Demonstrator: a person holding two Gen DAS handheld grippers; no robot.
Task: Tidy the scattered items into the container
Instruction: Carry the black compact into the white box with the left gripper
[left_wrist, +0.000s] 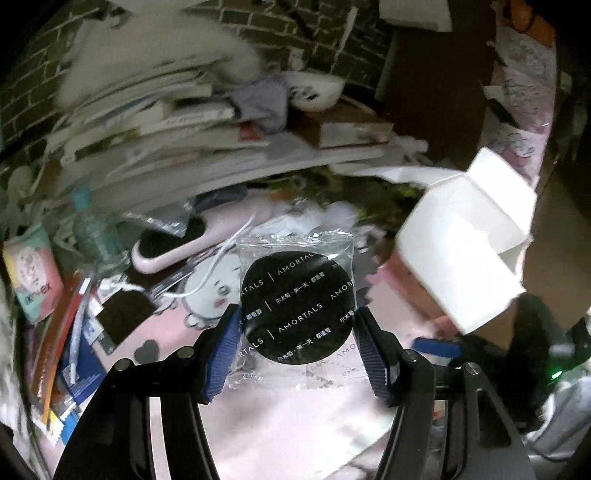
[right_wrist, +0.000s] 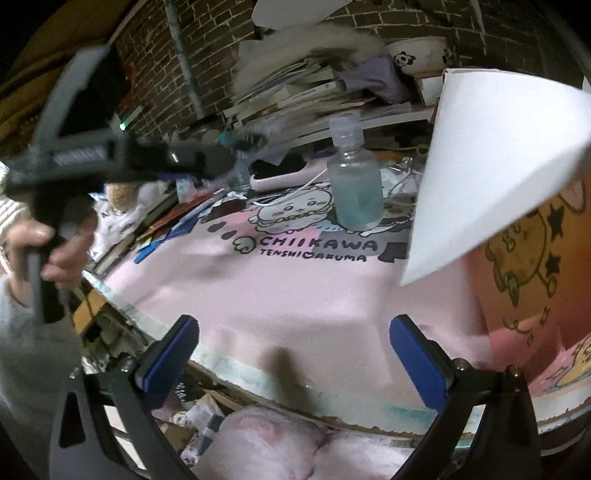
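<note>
In the left wrist view my left gripper (left_wrist: 298, 313) is shut on a clear plastic packet (left_wrist: 295, 306) that holds a black round pad printed AMORTALS. Its blue pads (left_wrist: 223, 350) press both side edges. The packet hangs over a pink cartoon mat (left_wrist: 295, 424). A white open-topped box (left_wrist: 461, 247) stands tilted just right of the packet. In the right wrist view the same white box (right_wrist: 495, 162) fills the upper right. My right gripper (right_wrist: 294, 325) is open over the mat (right_wrist: 295, 295) with nothing between its fingers. The left gripper (right_wrist: 110, 155), in a hand (right_wrist: 55, 251), shows blurred at left.
A clear bottle (right_wrist: 354, 184) of pale liquid stands mid-mat. A pink brush (left_wrist: 184, 240), a white cable (left_wrist: 207, 273), a tissue pack (left_wrist: 35, 273) and loose booklets (left_wrist: 74, 350) lie at left. Stacked books (left_wrist: 184, 122) and a bowl (left_wrist: 314, 90) line the brick wall. The table's front edge (right_wrist: 258, 380) is close.
</note>
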